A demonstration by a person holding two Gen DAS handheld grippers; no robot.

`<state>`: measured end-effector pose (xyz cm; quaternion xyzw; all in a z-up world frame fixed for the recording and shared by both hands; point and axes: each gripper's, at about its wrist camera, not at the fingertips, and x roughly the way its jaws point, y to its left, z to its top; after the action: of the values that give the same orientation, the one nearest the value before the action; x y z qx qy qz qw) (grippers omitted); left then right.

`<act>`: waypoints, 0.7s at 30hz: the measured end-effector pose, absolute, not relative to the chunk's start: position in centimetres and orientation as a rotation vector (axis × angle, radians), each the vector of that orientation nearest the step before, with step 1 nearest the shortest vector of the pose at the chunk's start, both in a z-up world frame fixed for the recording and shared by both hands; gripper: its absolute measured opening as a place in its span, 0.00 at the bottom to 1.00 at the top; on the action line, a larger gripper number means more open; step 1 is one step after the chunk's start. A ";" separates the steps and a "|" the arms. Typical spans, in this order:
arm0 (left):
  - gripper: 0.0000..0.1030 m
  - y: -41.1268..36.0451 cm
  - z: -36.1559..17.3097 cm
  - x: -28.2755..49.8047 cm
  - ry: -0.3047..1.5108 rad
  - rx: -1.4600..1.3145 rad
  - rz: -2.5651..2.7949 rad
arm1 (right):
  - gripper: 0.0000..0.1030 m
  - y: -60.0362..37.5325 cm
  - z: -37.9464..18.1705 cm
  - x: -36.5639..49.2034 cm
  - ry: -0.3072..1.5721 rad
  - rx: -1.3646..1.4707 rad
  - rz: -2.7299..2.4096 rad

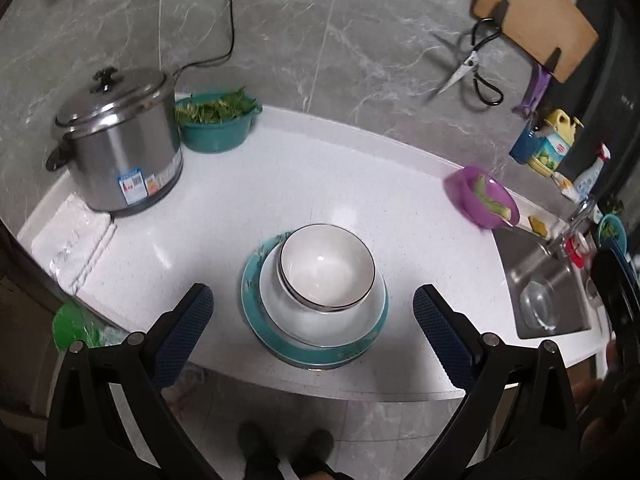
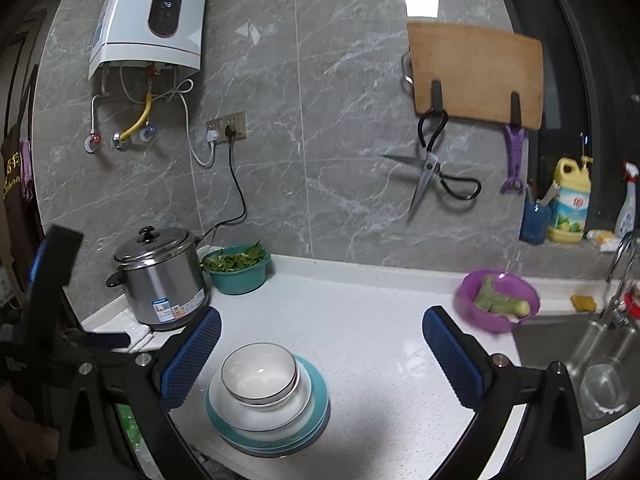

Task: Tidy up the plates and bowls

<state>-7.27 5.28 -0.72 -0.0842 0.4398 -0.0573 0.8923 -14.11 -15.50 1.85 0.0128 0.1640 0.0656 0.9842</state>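
Observation:
A stack stands near the front edge of the white counter (image 1: 360, 184): two nested white bowls with dark rims (image 1: 327, 266) (image 2: 260, 374) sit on a white plate (image 1: 352, 320) (image 2: 228, 404), which sits on teal plates (image 1: 252, 312) (image 2: 320, 396). My left gripper (image 1: 313, 312) is open and empty above the stack, its fingers on either side of it without touching. My right gripper (image 2: 322, 342) is open and empty, above the counter just right of the stack. The left gripper (image 2: 56, 264) also shows at the left edge of the right wrist view.
A steel pot (image 1: 116, 148) and a teal basin of greens (image 1: 216, 122) stand at the back left. A purple bowl of cut vegetable (image 1: 482, 196) sits by the sink (image 1: 548, 292), which holds a glass bowl (image 1: 538, 304). A folded cloth (image 1: 76, 240) lies left.

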 end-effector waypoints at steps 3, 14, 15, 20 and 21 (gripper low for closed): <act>0.97 5.7 -1.9 -6.8 0.978 -0.170 -0.088 | 1.00 -15.1 2.0 -14.4 0.324 0.022 0.110; 0.97 5.8 -0.1 -9.4 0.806 -0.038 -0.037 | 1.00 -13.7 2.3 -14.6 0.371 -0.020 0.066; 0.97 5.3 -0.1 -9.6 0.803 -0.008 -0.031 | 1.00 -13.7 2.2 -14.4 0.395 -0.015 0.072; 0.98 3.2 -0.6 -10.2 0.834 0.090 -0.024 | 1.00 -13.7 0.9 -12.9 0.530 0.035 0.080; 0.98 3.1 -0.7 -10.2 0.845 0.093 -0.016 | 1.00 -13.8 0.7 -12.8 0.547 0.047 0.073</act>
<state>-10.17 3.09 -0.73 0.0449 0.4100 -0.0080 0.9110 -12.83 -13.79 0.68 0.0230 0.2700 0.0360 0.9619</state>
